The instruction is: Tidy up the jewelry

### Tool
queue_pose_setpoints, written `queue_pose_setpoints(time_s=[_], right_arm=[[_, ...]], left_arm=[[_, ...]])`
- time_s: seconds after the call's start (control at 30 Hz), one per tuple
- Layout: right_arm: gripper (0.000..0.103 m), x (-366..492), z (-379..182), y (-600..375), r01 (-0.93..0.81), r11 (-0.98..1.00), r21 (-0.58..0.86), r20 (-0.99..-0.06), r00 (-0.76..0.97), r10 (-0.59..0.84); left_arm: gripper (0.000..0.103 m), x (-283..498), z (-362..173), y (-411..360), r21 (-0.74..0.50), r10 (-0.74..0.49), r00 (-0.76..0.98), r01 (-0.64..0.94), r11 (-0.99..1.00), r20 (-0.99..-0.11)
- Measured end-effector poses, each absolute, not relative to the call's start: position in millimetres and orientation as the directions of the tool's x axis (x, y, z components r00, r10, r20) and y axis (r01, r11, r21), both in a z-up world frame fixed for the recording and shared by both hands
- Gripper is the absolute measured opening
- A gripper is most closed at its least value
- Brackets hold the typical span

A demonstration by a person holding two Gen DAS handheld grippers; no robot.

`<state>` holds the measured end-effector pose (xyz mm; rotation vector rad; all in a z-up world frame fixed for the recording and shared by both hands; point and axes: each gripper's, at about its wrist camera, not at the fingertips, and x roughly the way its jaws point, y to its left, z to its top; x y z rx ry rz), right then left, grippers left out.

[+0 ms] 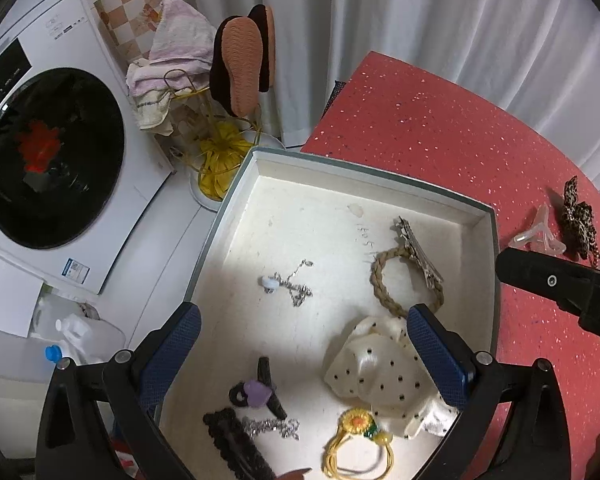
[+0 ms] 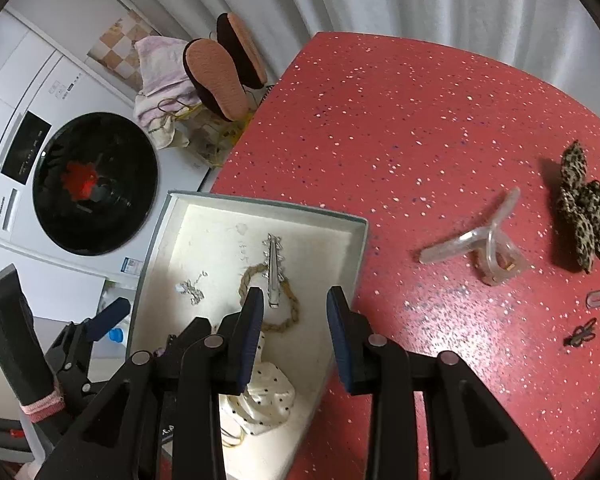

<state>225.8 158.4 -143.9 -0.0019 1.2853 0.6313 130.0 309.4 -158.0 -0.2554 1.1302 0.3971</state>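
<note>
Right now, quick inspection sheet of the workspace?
Surface: red speckled table, mostly bare.
Job's things: box holds rope ring, silver clip, chain, dotted scrunchie, sunflower tie; clear claw clip and leopard bow lie on the table.
Clutter: small clips at right edge.
Grippers: left gripper open over box; right gripper open, empty.
Cables: nothing seen.
Surroundings: washer, slippers, towel, curtain.
</note>
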Motion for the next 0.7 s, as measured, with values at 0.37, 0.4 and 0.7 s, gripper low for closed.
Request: queue_pose_setpoints(time_s=[0.37, 0.4, 0.7], right_arm=[[0.055, 202, -145, 144, -0.462, 0.835, 0.3, -0.92, 0.09, 0.381], [0.056, 199, -145, 142, -0.462, 0.835, 0.299, -0.923, 0.083, 0.376], [0.072, 170, -137, 117, -0.452, 0.84, 0.299, -0.932, 0.051, 0.359]], left_arm=[[0.103, 104, -148, 294, 0.029, 0.193, 0.328, -0.445, 0.895, -0.925], [0.103, 100, -146, 292, 0.031, 0.197, 0.326, -0.45, 0.892, -0.925], [0.103, 61, -129, 288, 0.057, 0.234, 0.292, -0.507, 0.86, -0.927]])
